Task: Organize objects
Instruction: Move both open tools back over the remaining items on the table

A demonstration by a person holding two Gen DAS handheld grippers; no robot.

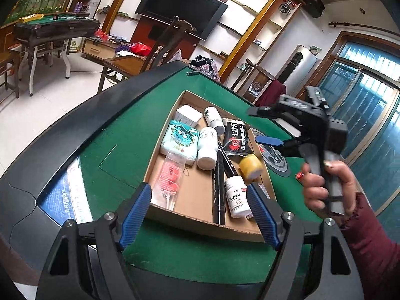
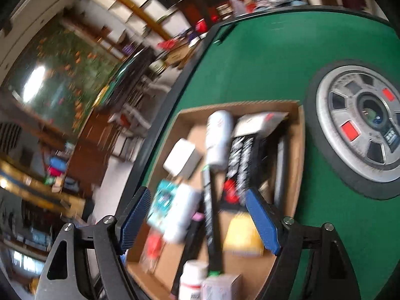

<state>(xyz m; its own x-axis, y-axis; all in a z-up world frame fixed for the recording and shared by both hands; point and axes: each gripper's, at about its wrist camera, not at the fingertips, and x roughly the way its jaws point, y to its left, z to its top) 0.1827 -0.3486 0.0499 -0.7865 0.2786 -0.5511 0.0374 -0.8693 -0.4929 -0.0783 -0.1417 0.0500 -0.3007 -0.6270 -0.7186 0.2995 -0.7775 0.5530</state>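
Note:
A shallow cardboard box [image 1: 195, 195] lies on the green table [image 1: 120, 140]. It holds white bottles [image 1: 207, 147], a black snack packet [image 1: 235, 137], black pens [image 1: 220, 182], a tissue pack [image 1: 180, 141], a white box [image 1: 188, 115] and a clear bag [image 1: 168, 177]. A yellow jar [image 1: 251, 167] is blurred just above the box's right side. My left gripper [image 1: 200, 215] is open and empty over the box's near edge. My right gripper [image 1: 262, 127] is open above the box's right side; its own view [image 2: 197, 222] looks down on the yellow jar [image 2: 242, 237] and the box [image 2: 297, 155], blurred.
A round silver control hub [image 2: 360, 125] sits at the table's centre, right of the box. The table has a black raised rim [image 1: 82, 115]. Chairs, a second table, shelves and a television stand beyond it.

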